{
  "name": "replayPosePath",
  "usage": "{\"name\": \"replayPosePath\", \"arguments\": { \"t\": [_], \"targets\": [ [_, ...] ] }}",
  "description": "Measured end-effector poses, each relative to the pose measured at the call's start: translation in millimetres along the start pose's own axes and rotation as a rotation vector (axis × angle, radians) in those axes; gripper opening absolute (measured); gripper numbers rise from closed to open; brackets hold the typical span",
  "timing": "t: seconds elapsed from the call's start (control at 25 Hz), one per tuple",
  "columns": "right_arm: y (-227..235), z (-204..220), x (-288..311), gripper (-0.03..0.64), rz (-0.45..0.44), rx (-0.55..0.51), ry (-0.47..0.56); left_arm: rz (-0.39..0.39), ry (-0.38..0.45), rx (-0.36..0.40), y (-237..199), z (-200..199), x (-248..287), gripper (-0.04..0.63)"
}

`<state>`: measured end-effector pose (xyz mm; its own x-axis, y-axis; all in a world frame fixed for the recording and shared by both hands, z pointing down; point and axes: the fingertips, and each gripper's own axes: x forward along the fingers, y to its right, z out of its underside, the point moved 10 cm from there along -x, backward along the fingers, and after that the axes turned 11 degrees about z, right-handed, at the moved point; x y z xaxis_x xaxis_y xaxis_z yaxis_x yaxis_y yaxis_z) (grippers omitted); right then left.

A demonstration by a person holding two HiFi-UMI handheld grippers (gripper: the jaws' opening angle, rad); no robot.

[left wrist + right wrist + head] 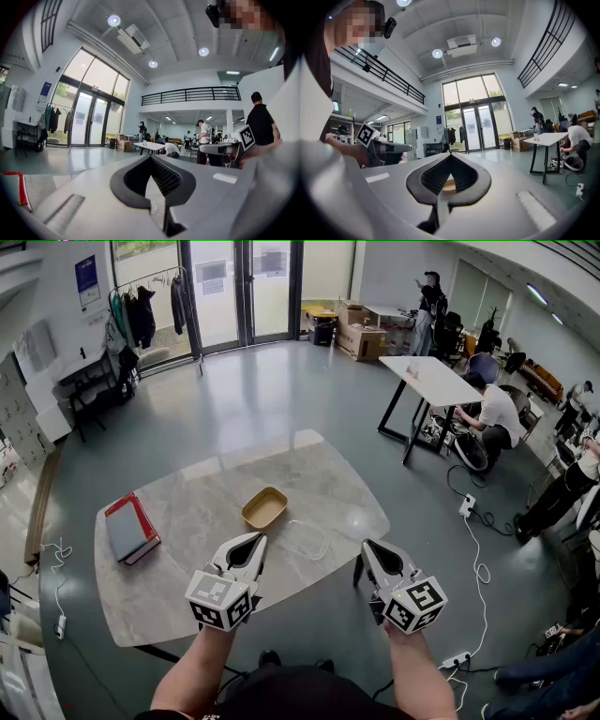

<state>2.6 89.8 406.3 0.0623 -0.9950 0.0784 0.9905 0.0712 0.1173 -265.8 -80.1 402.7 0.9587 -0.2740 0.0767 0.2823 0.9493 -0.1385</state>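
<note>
Both grippers hover above the near edge of a pale marble table (187,587). My left gripper (257,539) is shut with nothing in it, its tips pointing toward a tan oval tray (264,508). My right gripper (367,546) is also shut and empty, just right of a clear plastic container (305,540). In the left gripper view the jaws (151,157) meet at the tip, and the right gripper (220,149) shows alongside. In the right gripper view the jaws (451,155) are closed, with the tan tray (450,186) showing through the hollow behind the tips.
A red-and-grey book (129,529) lies at the table's left end. Farther off stand a white table (431,379) with a crouching person (492,413), cardboard boxes (361,338) and a coat rack (141,310). A power strip and cable (466,507) lie on the floor to the right.
</note>
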Motion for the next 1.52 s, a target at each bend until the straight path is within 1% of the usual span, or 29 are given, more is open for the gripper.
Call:
{"name": "replayPosePath", "arguments": {
  "t": [0.32, 0.48, 0.72, 0.84, 1.08, 1.36, 1.52],
  "targets": [
    [2, -1, -2, 0.012, 0.002, 0.012, 0.006, 0.004, -0.008, 0.014, 2, -3, 2, -0.002],
    [14, 1, -13, 0.012, 0.015, 0.031, 0.016, 0.008, -0.013, 0.025, 8, -4, 10, -0.002],
    [48, 3, -44, 0.014, 0.032, 0.116, 0.021, 0.01, -0.03, 0.04, 33, 1, 23, -0.002],
    [59, 7, -60, 0.015, 0.028, 0.116, 0.012, 0.005, -0.036, 0.045, 50, 7, 28, -0.002],
    [82, 15, -88, 0.015, 0.018, 0.124, -0.009, 0.004, -0.051, 0.092, 89, 14, 41, -0.002],
    [90, 15, -86, 0.015, 0.006, 0.129, -0.004, -0.014, -0.051, 0.075, 91, 20, 43, -0.002],
    [98, 21, -78, 0.015, -0.012, 0.135, -0.031, -0.026, -0.053, 0.059, 88, 26, 56, -0.002]
  ]
}}
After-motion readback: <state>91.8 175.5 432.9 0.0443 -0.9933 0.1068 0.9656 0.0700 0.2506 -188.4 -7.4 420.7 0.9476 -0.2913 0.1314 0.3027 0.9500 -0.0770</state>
